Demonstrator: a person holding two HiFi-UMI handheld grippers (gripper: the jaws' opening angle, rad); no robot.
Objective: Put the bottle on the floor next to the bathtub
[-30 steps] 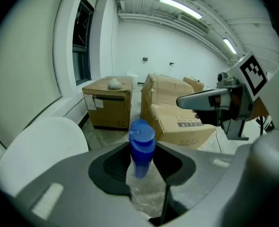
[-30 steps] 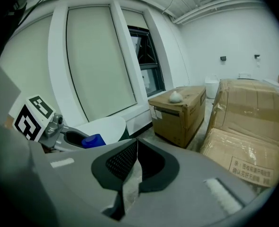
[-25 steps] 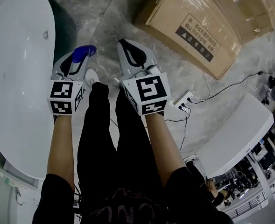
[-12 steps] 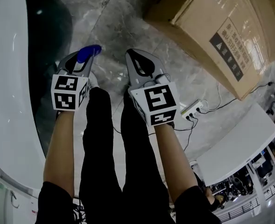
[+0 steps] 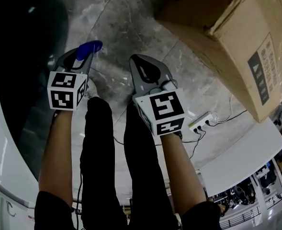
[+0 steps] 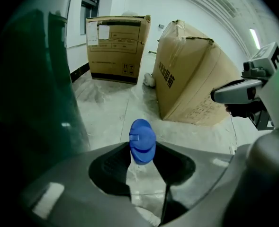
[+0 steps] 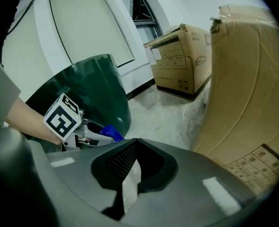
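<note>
I see the bottle [image 6: 142, 147] has a smooth blue plastic cap and a clear plastic body. The bathtub [image 5: 26, 80] wall looks glossy dark green, the floor [image 5: 131, 23] looks like polished grey veined stone, and the cardboard box [image 5: 227, 37] is matt brown.

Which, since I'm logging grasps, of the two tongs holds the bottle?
The left tongs: shut on the blue-capped bottle. The right tongs are shut, with nothing between them.

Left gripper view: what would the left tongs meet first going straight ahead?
Probably the marble floor: the left tongs, shut on the bottle, aim between the bathtub and the leaning cardboard box. Pitch is hard to judge.
</note>
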